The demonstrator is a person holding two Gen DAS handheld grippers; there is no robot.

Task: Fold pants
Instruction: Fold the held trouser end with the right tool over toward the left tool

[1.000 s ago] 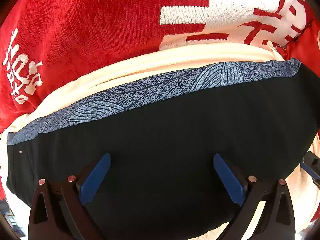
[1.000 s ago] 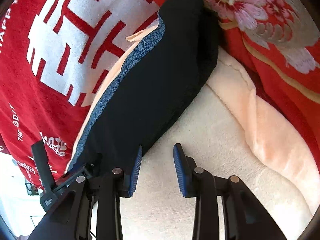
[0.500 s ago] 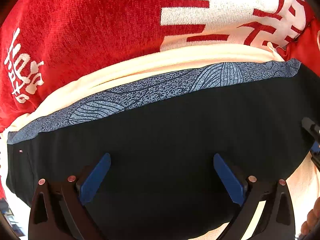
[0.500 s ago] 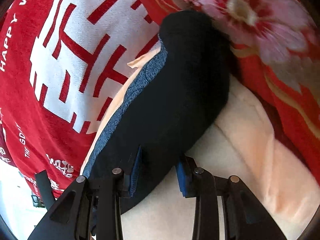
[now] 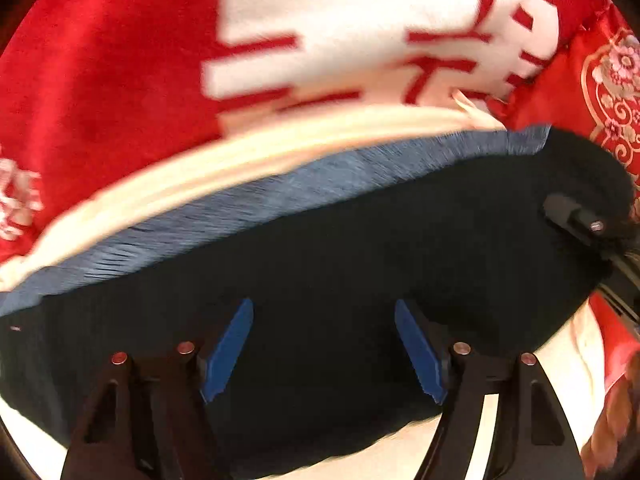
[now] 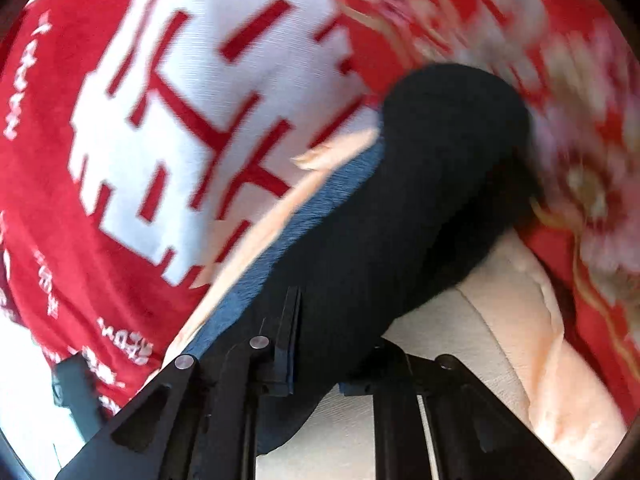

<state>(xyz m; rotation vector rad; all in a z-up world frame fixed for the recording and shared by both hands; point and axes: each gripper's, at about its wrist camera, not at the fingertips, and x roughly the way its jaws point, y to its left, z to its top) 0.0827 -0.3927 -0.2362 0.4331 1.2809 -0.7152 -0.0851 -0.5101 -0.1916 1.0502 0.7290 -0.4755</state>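
Note:
The pants (image 5: 340, 264) are black with a speckled blue band (image 5: 280, 196) along the far edge; they lie folded on a cream blanket. My left gripper (image 5: 324, 344) hovers over the black cloth with its blue pads (image 5: 228, 352) apart and nothing between them. My right gripper (image 6: 320, 364) has its jaws closed on the near edge of the pants (image 6: 400, 220); black cloth fills the gap between the jaws. The right gripper also shows at the right edge of the left wrist view (image 5: 576, 220), at the end of the pants.
A red blanket with a large white character (image 5: 340, 28) lies beyond the pants. A red floral quilt (image 6: 560, 120) lies to the right. The cream blanket (image 6: 500, 320) runs under and beside the pants. Both views are motion-blurred.
My right gripper moved onto the pants' edge and closed on it. My left gripper's pads came closer together but stay apart. Both views shifted and blurred.

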